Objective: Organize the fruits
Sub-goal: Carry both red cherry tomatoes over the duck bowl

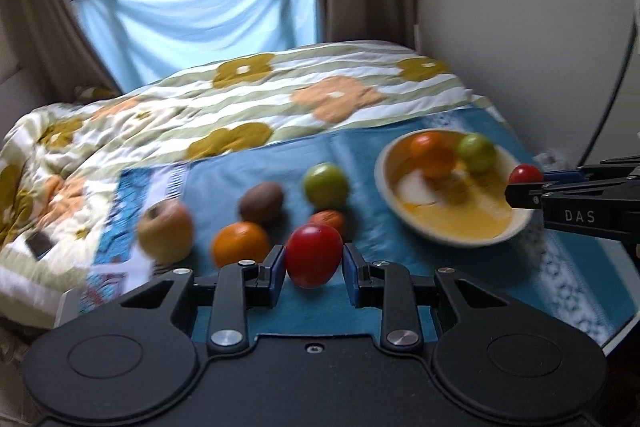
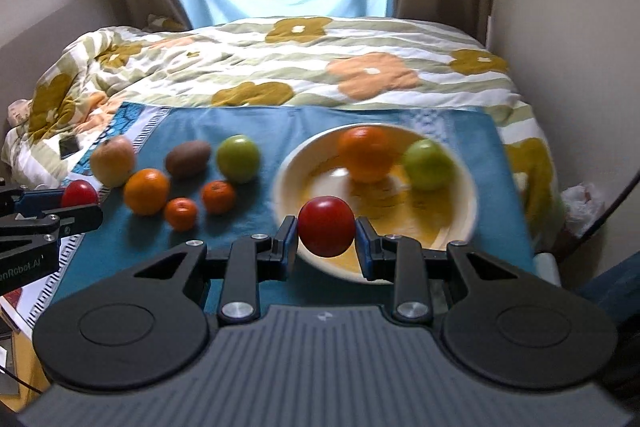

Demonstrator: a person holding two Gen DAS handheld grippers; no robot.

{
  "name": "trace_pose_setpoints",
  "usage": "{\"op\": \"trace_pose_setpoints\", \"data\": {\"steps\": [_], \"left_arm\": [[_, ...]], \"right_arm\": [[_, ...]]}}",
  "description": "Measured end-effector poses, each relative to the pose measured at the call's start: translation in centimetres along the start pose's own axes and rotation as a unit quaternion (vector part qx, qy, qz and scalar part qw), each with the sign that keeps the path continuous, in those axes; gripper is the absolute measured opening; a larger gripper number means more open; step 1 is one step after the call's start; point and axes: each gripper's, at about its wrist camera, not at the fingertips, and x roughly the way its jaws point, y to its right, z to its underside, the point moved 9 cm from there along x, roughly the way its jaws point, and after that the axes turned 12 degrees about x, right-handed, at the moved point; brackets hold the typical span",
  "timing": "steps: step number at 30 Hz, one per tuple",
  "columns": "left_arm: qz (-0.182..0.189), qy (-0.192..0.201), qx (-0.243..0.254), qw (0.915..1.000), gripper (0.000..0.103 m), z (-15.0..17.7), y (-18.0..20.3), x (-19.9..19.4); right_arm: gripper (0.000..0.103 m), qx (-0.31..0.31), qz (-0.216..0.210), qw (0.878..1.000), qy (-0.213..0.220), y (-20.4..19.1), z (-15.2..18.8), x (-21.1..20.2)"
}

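**Fruits split between a blue cloth and a cream bowl, one red fruit in each gripper**

Fruits lay on a teal-blue cloth (image 2: 248, 131) spread over a bed with a flower-patterned quilt (image 2: 320, 67). At lower centre of the left wrist view, the left gripper (image 1: 314, 261) held a smooth round red fruit (image 1: 314, 255) pinched between its blue-padded fingers (image 1: 276, 267). At lower centre of the right wrist view, the right gripper (image 2: 326, 241) gripped a second round red fruit (image 2: 326, 226) the same way, in front of the near rim of a round cream bowl with a yellow inside (image 2: 292, 167).

Inside that bowl, toward its far side, sat a large orange (image 2: 366, 153) and, just to its right, a green apple (image 2: 427, 165).

On the cloth, left of the bowl in the right wrist view, lay a loose group: a yellow-pink apple (image 2: 112, 161) at far left, a brown kiwi (image 2: 188, 158), a second green apple (image 2: 238, 158), a second large orange (image 2: 146, 191) and two small mandarins (image 2: 181, 213) (image 2: 218, 196) near each other toward the lower part of the group. Motion blur softened most of the fruit, so the red ones may have been tomatoes or plums.

A dark flat object, perhaps a phone (image 2: 69, 147), rested on the quilt at middle left.
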Motion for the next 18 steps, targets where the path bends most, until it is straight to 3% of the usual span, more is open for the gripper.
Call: {"op": "trace_pose_setpoints", "data": {"steps": [9, 18], "left_arm": [[0.049, 0.010, 0.026, 0.9984, 0.034, -3.8, 7.2, 3.0], [0.080, -0.019, 0.044, 0.9956, 0.034, -5.2, 12.9, 8.3]], "right_arm": [[0.045, -0.001, 0.017, 1.000, -0.004, 6.8, -1.6, 0.1], [0.045, -0.002, 0.013, 1.000, -0.016, 10.9, -2.8, 2.6]]}}
